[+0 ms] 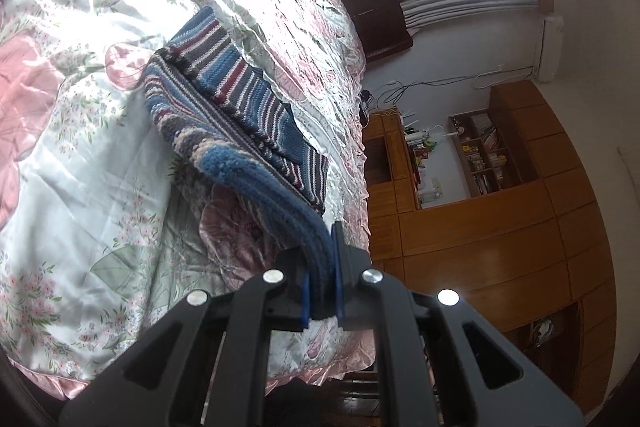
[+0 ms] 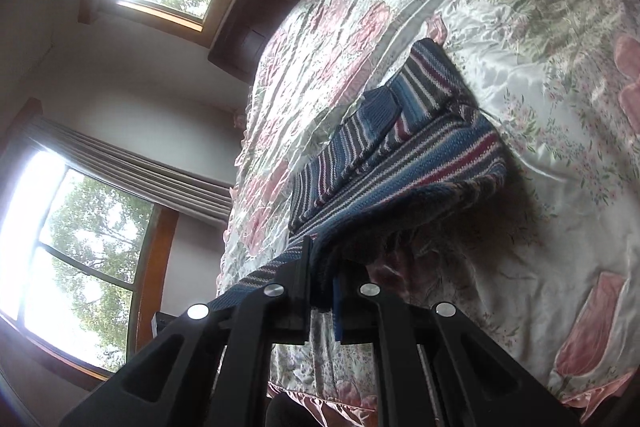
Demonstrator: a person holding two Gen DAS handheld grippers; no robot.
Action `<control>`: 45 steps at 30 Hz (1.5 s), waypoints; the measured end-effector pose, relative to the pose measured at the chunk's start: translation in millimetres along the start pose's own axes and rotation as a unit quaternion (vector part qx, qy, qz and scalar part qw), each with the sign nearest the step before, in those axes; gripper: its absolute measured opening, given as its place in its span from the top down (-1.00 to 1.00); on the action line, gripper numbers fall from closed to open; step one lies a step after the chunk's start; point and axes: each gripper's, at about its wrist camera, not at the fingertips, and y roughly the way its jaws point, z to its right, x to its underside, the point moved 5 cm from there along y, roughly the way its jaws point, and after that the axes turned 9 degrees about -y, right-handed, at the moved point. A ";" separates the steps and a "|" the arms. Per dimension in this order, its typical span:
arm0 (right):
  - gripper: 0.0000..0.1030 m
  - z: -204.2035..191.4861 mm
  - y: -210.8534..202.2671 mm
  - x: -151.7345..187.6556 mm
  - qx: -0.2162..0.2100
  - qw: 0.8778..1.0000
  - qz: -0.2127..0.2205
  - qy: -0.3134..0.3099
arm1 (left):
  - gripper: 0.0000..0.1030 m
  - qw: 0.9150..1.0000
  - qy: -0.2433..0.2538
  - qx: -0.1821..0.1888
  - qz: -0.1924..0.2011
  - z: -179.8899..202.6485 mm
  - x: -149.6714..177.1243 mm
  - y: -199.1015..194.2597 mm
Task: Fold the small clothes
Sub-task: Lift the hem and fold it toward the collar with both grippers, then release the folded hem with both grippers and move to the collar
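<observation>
Left gripper clenched on hem of striped knit sweater. Right gripper likewise clamped on hem, lifted off floral bedspread.

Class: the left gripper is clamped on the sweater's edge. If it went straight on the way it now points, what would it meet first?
Most likely the striped sweater itself: the left gripper points along the lifted hem toward the folded part lying on the floral bedspread. Depth is unclear.
</observation>
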 end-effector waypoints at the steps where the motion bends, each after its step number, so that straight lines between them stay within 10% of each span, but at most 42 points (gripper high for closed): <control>1: 0.86 -2.9 2.4 -6.5 0.002 1.000 0.001 -0.006 | 0.88 1.000 0.001 0.000 0.001 3.3 -3.7 1.7; 22: 0.86 10.4 84.3 -127.2 0.048 0.997 -0.020 -0.049 | 0.88 0.998 0.020 -0.064 0.008 43.4 -121.1 88.7; 41: 0.84 117.5 230.7 -178.8 0.100 0.987 -0.119 -0.029 | 0.85 0.980 -0.042 -0.187 -0.046 -64.9 -223.0 218.5; 45: 0.56 129.0 245.7 -184.8 0.103 0.985 -0.132 -0.034 | 0.48 0.980 -0.037 -0.192 -0.048 -71.7 -234.6 224.8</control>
